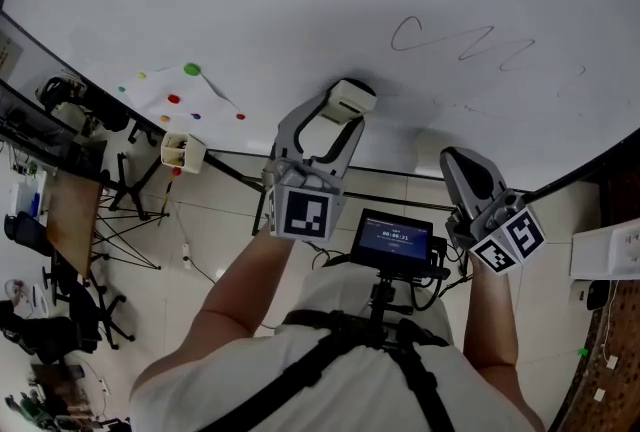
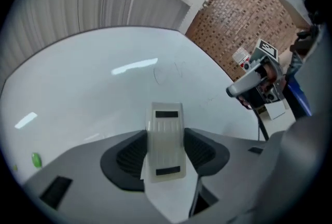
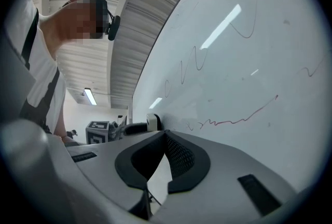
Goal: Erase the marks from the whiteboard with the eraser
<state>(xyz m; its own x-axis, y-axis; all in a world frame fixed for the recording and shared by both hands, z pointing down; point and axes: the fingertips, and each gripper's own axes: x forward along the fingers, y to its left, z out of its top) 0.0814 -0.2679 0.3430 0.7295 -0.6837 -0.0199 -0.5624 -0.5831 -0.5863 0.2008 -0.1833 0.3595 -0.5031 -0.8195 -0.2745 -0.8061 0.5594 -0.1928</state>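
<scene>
The left gripper (image 2: 166,151) had its two dark ribbed pads closed on the long sides of a pale, translucent rectangular eraser (image 2: 166,137), whose far end pointed at the large white whiteboard (image 2: 104,93); whether it touched the surface could not be told. In the head view that left gripper (image 1: 338,118) held the eraser (image 1: 351,98) low on the whiteboard (image 1: 250,10), below and left of a thin looping grey squiggle (image 1: 470,42). The right gripper (image 3: 165,139) was empty, its pad tips meeting, and lay close beside the board, near a faint reddish scribble (image 3: 233,119). In the head view the right gripper (image 1: 462,163) sat right of the left one, well apart. Small green (image 1: 191,70) and red (image 1: 174,99) magnets dotted the board's lower left.
</scene>
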